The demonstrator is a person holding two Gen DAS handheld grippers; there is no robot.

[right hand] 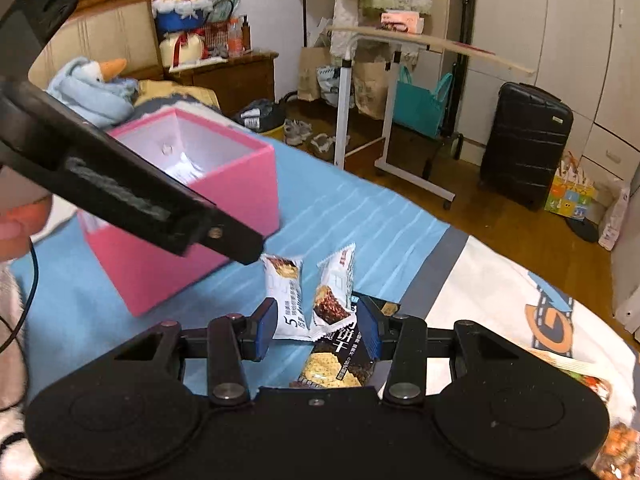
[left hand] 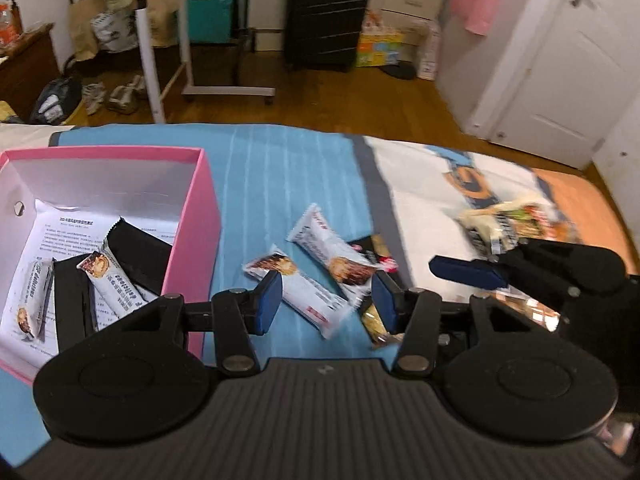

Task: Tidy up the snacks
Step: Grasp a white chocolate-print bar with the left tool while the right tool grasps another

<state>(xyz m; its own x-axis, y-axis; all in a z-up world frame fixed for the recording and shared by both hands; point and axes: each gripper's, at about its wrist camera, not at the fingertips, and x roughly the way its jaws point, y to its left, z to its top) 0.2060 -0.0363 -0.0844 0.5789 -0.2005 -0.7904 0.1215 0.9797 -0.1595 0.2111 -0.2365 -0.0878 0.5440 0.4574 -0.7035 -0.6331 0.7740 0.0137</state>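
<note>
- Here the left gripper [left hand: 326, 306] hovered over the blue bedspread [left hand: 280, 184] just to the right of the pink box [left hand: 196, 224], its blue pads spread apart and pinching nothing.
- Between and just beyond those pads lay two white snack bars [left hand: 316, 272] on the bedspread, side by side and angled, just right of the pink box.
- A dark cracker packet [left hand: 374, 256] lay partly under the bars on the side away from the pink box, with its lower end near the left gripper's right-hand pad.
- The right gripper [right hand: 318, 330] hung above the same pile, jaws likewise apart with nothing clamped; the white bars [right hand: 308, 292] and the dark packet [right hand: 344, 364] showed in the gap below its pads.
- In the left wrist view the right gripper's blue finger [left hand: 466, 272] pointed toward the pink box from the far side of the pile.
- Inside the pink box lay a printed sheet of paper [left hand: 68, 236], white bars like those outside [left hand: 116, 284] and dark packets [left hand: 140, 256].
- More snack packets [left hand: 508, 220] lay blurred on the white and orange part of the bedding, well apart from the pink box.
- In the right wrist view the left tool crossed in front of the pink box [right hand: 224, 188], and a fingertip [right hand: 16, 224] showed at the frame's edge left of it.
- Beyond the pink box stood a plush duck [right hand: 100, 84], a rolling side table [right hand: 400, 80] and a black suitcase [right hand: 524, 144].
</note>
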